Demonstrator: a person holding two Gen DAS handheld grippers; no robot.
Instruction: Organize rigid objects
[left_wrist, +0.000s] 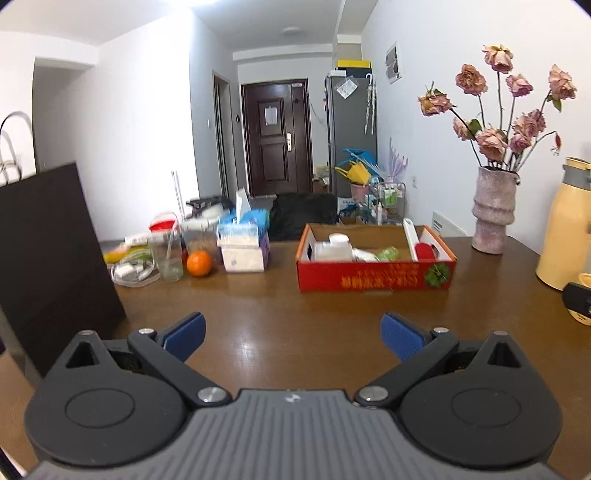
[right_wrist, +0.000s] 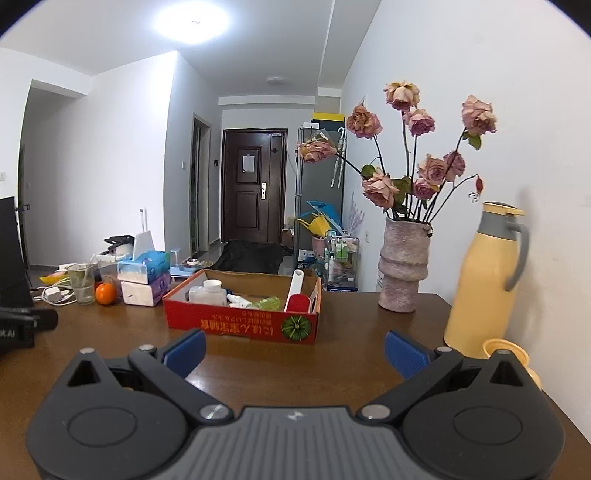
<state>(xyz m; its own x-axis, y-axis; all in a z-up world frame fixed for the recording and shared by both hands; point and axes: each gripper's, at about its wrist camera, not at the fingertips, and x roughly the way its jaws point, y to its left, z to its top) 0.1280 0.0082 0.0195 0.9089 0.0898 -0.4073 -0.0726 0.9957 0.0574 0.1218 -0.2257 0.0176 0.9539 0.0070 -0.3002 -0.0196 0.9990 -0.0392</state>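
A red cardboard box (left_wrist: 369, 278) (right_wrist: 236, 325) sits on the brown wooden table (left_wrist: 280, 332) (right_wrist: 343, 332). It holds a white bottle (left_wrist: 334, 249) (right_wrist: 208, 293), a red and white lint roller (left_wrist: 419, 245) (right_wrist: 297, 295) and a green wrapper (left_wrist: 388, 254) (right_wrist: 269, 302). My left gripper (left_wrist: 293, 338) is open and empty, above the table in front of the box. My right gripper (right_wrist: 295, 349) is open and empty, near the box's front right corner.
A vase of dried roses (left_wrist: 493, 210) (right_wrist: 402, 264) and a yellow thermos jug (left_wrist: 565, 225) (right_wrist: 484, 277) stand at the right. Tissue boxes (left_wrist: 245, 243) (right_wrist: 144, 282), an orange (left_wrist: 199, 263) (right_wrist: 105, 293) and a glass (left_wrist: 168, 254) (right_wrist: 83, 282) stand at the left. A black bag (left_wrist: 48, 254) is at the far left.
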